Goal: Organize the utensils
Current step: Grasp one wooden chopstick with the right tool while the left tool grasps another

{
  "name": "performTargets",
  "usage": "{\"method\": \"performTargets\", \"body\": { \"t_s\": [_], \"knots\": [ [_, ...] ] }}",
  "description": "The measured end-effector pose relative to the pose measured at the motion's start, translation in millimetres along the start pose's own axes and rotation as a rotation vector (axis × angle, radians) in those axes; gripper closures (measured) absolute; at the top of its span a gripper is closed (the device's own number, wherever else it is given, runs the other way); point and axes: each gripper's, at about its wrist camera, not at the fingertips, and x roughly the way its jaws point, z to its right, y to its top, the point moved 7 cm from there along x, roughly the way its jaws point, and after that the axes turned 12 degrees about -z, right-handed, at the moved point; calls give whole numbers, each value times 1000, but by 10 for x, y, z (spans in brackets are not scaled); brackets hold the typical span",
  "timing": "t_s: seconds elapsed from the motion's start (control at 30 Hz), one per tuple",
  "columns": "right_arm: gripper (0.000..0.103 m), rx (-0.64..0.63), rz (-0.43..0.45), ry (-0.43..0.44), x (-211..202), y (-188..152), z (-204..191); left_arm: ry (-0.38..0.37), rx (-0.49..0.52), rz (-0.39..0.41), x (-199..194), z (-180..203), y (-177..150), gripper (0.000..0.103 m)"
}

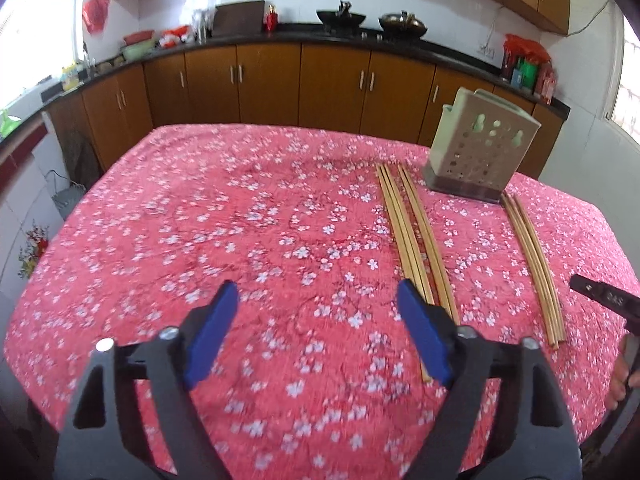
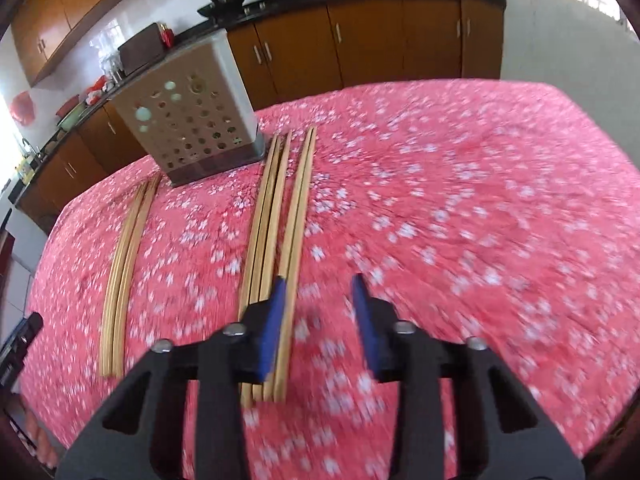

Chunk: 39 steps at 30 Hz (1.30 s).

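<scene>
Motion blur smears the pink floral tabletop (image 2: 440, 200) – long pale wooden chopsticks (image 2: 272, 240) run partly hidden under the right gripper (image 2: 320, 304)'s left finger. Its fingers stand narrowly apart and empty; the left gripper (image 1: 316, 312)'s fingers gape wide, empty, more chopsticks just right of them.

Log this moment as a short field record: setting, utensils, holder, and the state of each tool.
setting: table with pink floral cloth in a kitchen
utensils: two groups of wooden chopsticks, left group and right group, lying flat
holder: perforated utensil holder, upright, at the far ends of the chopsticks
left tool: open, nothing between the pads
right tool: partly open, holding nothing, above the near ends of the right group
</scene>
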Motion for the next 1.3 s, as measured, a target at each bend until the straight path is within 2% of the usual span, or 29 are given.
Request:
{"method": "performTargets", "body": {
  "t_s": [0.07,0.23,0.33,0.37,0.53,0.7,0.83,1.03,1.1,1.23,1.3],
  "knots": [
    [82,-10,-24,0,97,51,-31,-10,8,-26,109,34,37,31],
    [86,-38,-49,19,209,43,-101,-39,39,-61,299,149,106,36],
    [88,-81,-39,-22,218,40,-154,-57,62,-79,383,238,131,42],
    [95,-92,-30,-54,207,35,-147,-63,66,-87,413,271,147,43],
    [96,-6,-4,-64,164,103,63,-111,83,-129,524,419,138,60],
    [95,-14,5,-54,123,87,79,-143,105,-166,590,554,112,71],
    [95,-15,11,-51,158,118,86,-114,133,-201,688,621,70,80],
    [95,-26,15,-65,169,114,57,-73,119,-214,799,586,102,86],
    [95,-31,15,-68,163,110,48,-93,115,-217,777,591,99,86],
    [95,-29,15,-61,146,100,64,-189,47,-199,674,530,126,86],
    [95,-30,17,-63,145,103,67,-202,56,-198,664,550,120,86]
  ]
}}
